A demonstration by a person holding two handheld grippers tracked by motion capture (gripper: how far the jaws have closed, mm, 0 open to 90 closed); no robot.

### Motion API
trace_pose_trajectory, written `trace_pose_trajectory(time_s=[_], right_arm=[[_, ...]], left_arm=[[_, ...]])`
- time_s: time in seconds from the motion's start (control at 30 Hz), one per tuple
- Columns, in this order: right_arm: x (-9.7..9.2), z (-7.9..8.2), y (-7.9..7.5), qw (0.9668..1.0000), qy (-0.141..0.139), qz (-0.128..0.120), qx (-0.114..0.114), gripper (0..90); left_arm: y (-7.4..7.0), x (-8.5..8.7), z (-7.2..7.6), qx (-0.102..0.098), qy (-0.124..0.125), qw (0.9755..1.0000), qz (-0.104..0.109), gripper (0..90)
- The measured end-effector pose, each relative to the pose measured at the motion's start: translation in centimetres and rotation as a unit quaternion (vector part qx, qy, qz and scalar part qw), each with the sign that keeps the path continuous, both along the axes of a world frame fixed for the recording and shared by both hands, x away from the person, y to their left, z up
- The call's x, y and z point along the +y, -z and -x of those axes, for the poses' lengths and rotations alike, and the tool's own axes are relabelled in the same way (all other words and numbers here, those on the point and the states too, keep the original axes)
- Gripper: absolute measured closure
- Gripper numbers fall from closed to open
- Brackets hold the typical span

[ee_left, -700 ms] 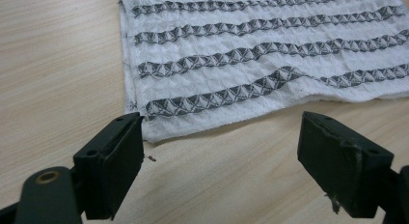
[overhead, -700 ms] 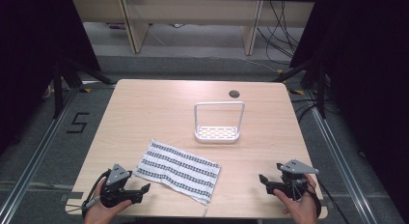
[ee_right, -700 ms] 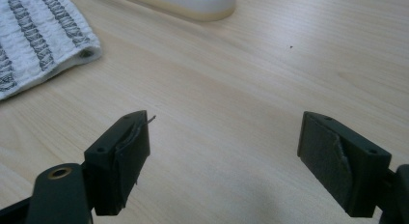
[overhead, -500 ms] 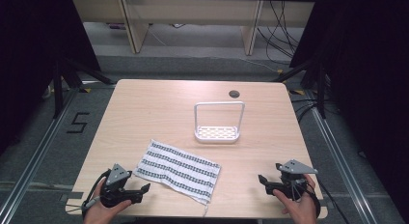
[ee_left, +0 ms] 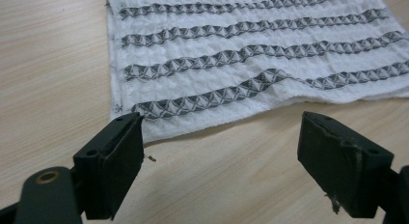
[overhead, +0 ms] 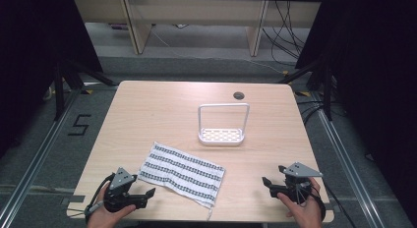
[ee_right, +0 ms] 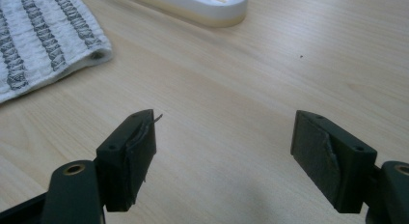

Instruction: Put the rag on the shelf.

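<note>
Near the front edge of the wooden table, a white cloth with dark patterned stripes is spread flat, between the two hand-held grippers; the left gripper is held just beside the cloth's near-left corner, its jaws spread wide with nothing between them. Well to the right, the right gripper is held over bare wood, jaws likewise wide apart and empty; a white rack with a hoop handle is seen behind the cloth.

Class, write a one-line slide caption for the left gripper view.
Open left tool poised just short of a striped cloth.
</note>
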State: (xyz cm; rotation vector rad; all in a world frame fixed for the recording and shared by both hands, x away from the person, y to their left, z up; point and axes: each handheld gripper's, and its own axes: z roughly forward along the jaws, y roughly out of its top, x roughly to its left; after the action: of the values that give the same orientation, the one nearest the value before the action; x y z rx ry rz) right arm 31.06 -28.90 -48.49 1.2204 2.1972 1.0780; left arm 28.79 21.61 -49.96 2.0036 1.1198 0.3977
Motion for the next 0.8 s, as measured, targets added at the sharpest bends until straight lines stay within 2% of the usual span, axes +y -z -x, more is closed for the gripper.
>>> trace_pose_trajectory(time_s=[0.07,0.1,0.17,0.2,0.23,0.27,0.33,0.37,0.4,0.53,0.6,0.63,0.8], right_arm=[[0.0,-0.1,0.0,1.0000,-0.007,-0.002,0.001,26.2],[0.1,0.0,-0.1,1.0000,-0.005,0.001,-0.002,26.4],[0.2,-0.1,-0.1,0.9999,-0.008,-0.008,-0.001,26.6],[0.4,-0.1,-0.2,0.9999,-0.015,-0.009,-0.003,26.8],[0.5,0.0,-0.3,0.9999,-0.007,-0.007,-0.007,27.0],[0.6,-0.1,-0.3,0.9998,-0.015,-0.011,-0.006,27.1],[1.0,-0.1,-0.4,0.9998,-0.018,-0.009,-0.008,27.4],[1.1,-0.2,-0.5,0.9996,-0.023,-0.008,-0.010,27.6],[1.3,-0.2,-0.5,0.9995,-0.028,-0.007,-0.011,27.8],[1.8,-0.1,-0.6,0.9996,-0.025,-0.007,-0.010,28.0],[2.0,-0.2,-0.5,0.9993,-0.034,-0.013,-0.007,28.2],[2.0,-0.2,-0.6,0.9994,-0.032,-0.006,-0.013,28.3],[2.9,-0.5,-0.7,0.9990,-0.042,-0.015,-0.007,28.9]], left_arm=[[0.1,-0.3,0.1,-0.006,0.004,0.9999,0.008,15.9],[-0.1,-0.4,0.2,0.001,0.006,1.0000,-0.001,15.9],[0.0,-0.9,0.3,-0.004,0.010,0.9998,0.013,16.3],[-0.1,-1.0,0.4,-0.002,0.020,0.9998,0.009,16.3],[0.0,-1.4,0.4,-0.006,0.016,0.9996,0.022,16.3],[0.0,-1.7,0.5,-0.004,0.016,0.9995,0.026,16.3],[0.0,-2.0,0.6,-0.003,0.027,0.9995,0.019,16.3],[0.0,-2.3,0.6,-0.003,0.025,0.9993,0.029,16.3],[0.0,-2.4,0.6,-0.003,0.037,0.9991,0.019,16.3],[0.1,-3.1,0.9,-0.003,0.038,0.9990,0.024,16.3],[0.0,-3.2,0.9,-0.004,0.045,0.9988,0.018,16.3],[0.0,-3.4,1.0,-0.002,0.043,0.9989,0.020,16.3],[0.1,-4.5,1.1,0.000,0.060,0.9981,0.016,16.3]])
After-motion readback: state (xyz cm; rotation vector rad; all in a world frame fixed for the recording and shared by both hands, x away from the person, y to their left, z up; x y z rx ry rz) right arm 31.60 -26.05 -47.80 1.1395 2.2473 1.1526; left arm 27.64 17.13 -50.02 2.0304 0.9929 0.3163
